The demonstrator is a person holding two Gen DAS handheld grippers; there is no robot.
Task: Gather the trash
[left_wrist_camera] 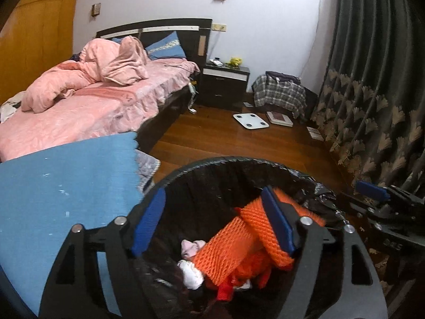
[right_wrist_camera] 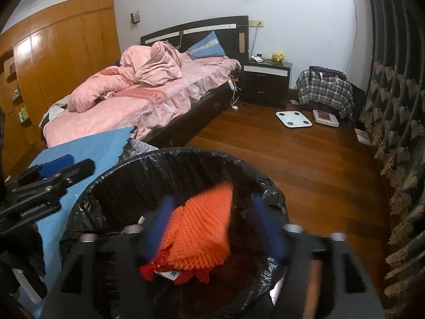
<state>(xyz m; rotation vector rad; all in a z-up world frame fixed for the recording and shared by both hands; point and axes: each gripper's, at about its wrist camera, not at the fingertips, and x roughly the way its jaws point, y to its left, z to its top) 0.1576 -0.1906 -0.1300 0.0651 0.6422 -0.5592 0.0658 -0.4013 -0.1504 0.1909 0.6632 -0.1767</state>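
Fingers of both grippers spread apart over bin, orange foam nets loose.

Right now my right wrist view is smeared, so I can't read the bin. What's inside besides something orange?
Observer: The left wrist view shows crumpled pink and white wads beside orange foam netting in the black-lined bin.
Operator: Is the left hand-held gripper free of the netting?
Observer: Its jaws stand open, but a piece of netting leans against one finger pad.
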